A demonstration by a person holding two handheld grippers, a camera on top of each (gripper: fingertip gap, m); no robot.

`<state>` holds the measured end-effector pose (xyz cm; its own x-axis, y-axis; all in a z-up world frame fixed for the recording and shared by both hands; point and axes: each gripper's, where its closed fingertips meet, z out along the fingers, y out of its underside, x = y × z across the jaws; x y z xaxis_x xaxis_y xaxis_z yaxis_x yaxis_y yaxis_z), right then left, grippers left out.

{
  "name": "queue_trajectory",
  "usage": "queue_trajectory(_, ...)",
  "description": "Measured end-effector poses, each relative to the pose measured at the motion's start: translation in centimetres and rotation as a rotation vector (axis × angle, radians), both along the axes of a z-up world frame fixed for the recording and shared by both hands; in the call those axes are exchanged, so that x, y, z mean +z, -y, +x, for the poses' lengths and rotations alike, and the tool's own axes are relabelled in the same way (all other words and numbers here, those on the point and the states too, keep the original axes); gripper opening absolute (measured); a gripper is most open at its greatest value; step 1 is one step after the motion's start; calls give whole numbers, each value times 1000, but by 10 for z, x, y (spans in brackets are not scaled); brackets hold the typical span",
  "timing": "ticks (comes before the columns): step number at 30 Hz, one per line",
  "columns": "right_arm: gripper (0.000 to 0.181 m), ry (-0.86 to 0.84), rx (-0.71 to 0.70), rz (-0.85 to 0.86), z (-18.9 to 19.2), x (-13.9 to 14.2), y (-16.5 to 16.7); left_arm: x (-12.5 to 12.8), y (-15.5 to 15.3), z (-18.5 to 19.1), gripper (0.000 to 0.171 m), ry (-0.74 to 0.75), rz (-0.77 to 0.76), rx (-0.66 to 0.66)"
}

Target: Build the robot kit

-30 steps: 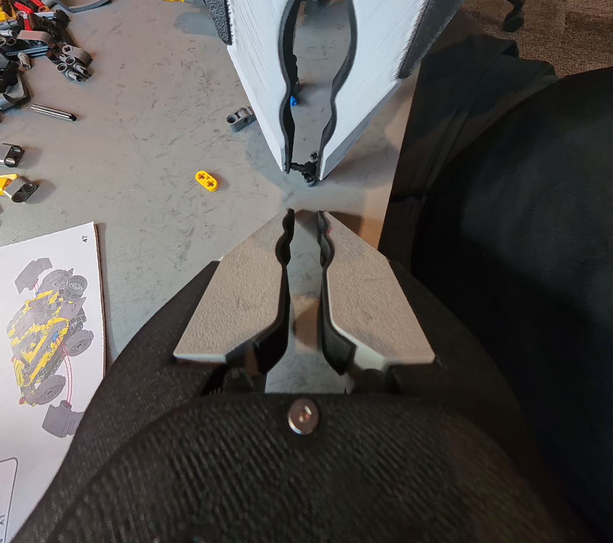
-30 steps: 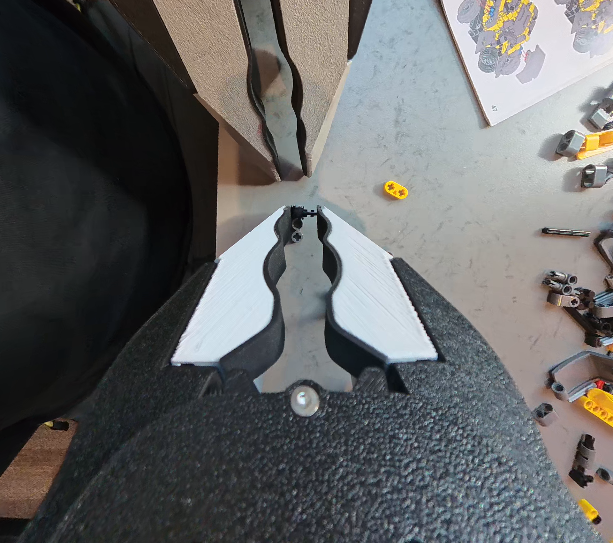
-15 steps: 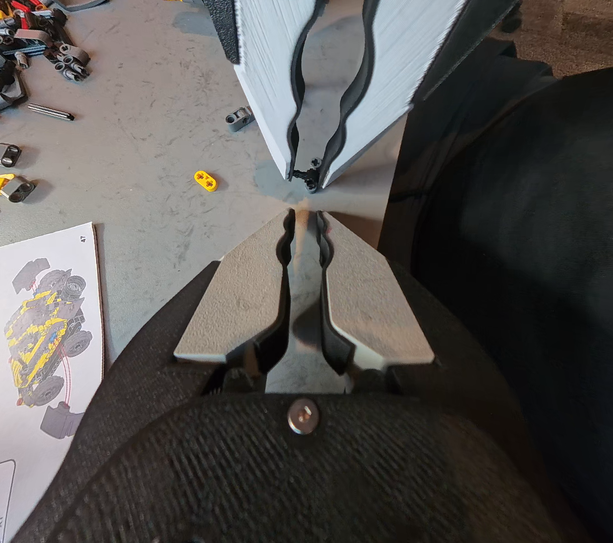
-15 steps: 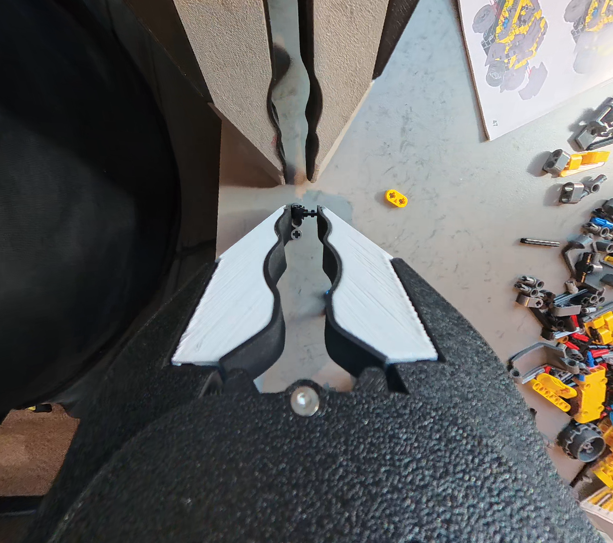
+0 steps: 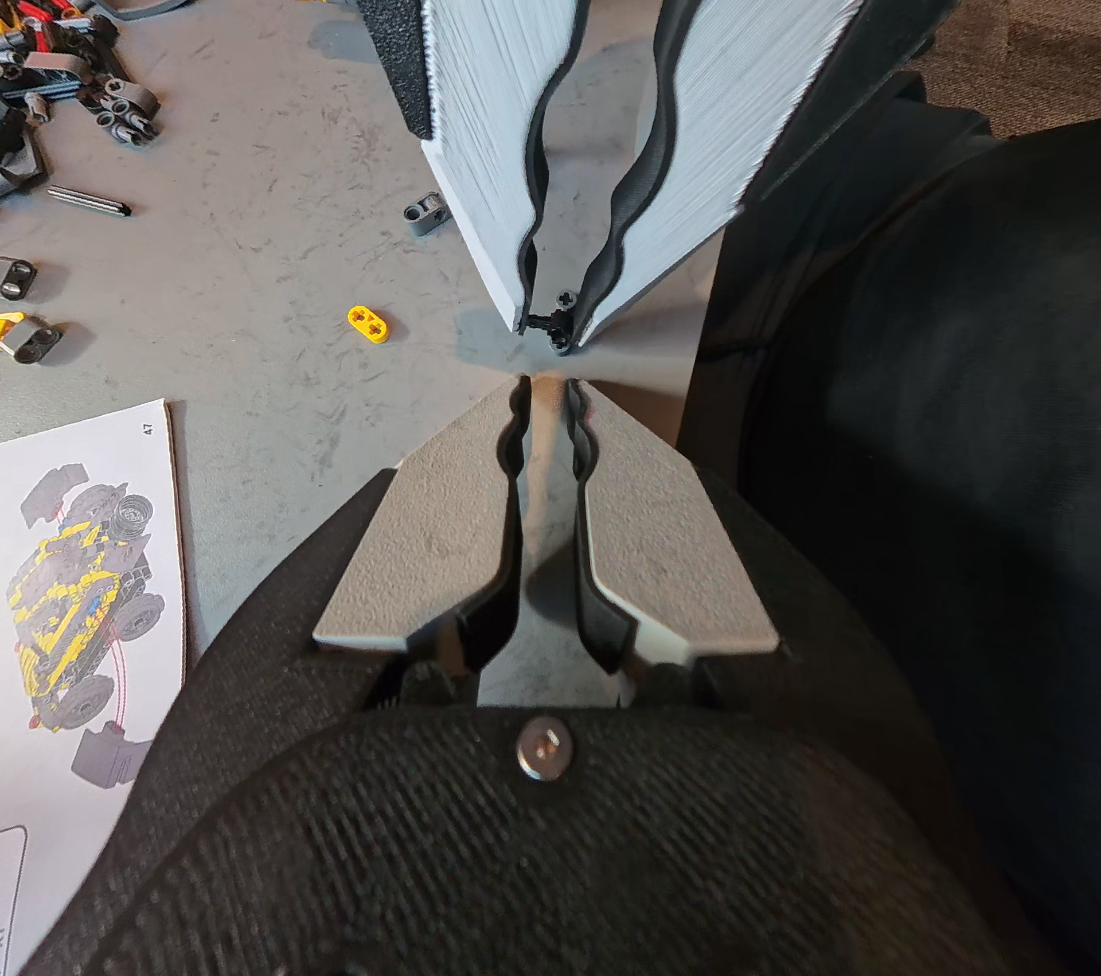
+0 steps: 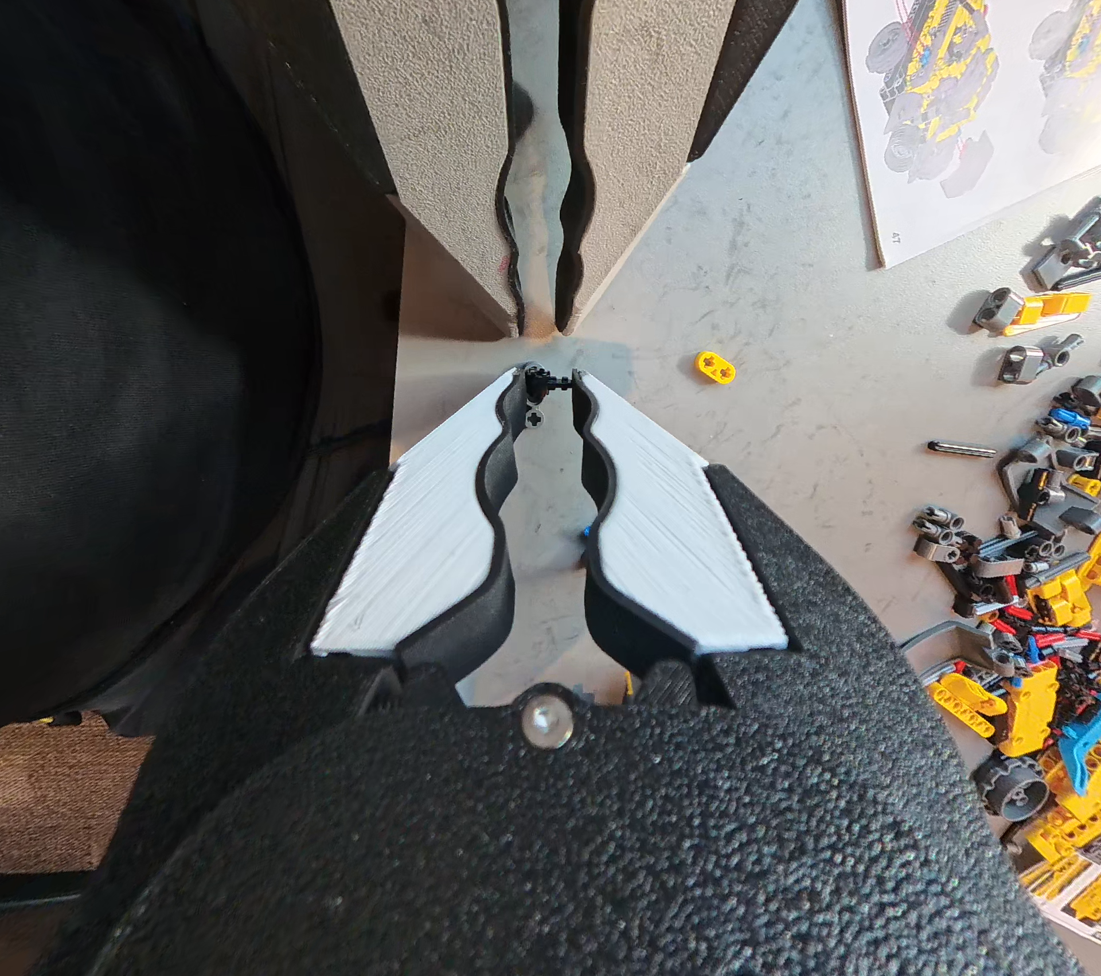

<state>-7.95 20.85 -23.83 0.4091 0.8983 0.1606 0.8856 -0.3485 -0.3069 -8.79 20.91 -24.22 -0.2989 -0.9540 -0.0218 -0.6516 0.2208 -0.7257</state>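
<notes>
My right gripper, with white fingers, is shut on a small black pin-and-connector piece pinched at its very tips, just above the grey table. My left gripper, with grey fingers, faces it tip to tip, a small gap away. Its jaws are narrowly open with nothing between them. In the left wrist view the right gripper comes down from the top with the black piece at its tips. In the right wrist view the left gripper comes in from the top.
A yellow two-hole link lies just beside the tips. An instruction booklet, a grey connector, a black axle and a pile of building parts lie on the table. A black chair stands past the table edge. My left and right fingertips are right by each other.
The two grippers have drawn closer and lined up tip to tip. The right gripper still holds the black piece. The left gripper's jaws stay narrowly apart.
</notes>
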Motion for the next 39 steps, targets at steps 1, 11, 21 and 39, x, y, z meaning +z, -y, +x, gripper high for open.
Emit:
queue_trajectory(1, 15, 2, 4, 4, 0, 0, 0, 0, 0, 0, 9, 0, -1, 0)
queue_trajectory(11, 15, 8, 15, 40, -2, -1, 1, 0, 0, 0, 9, 1, 4, 0)
queue_trajectory(21, 15, -53, -35, 29, -4, -2, 0, 0, 0, 0, 10, 3, 7, 4)
queue_trajectory(39, 15, -555, -408, -237, 9, -1, -3, 5, -7, 7, 25, 120, 308, -21)
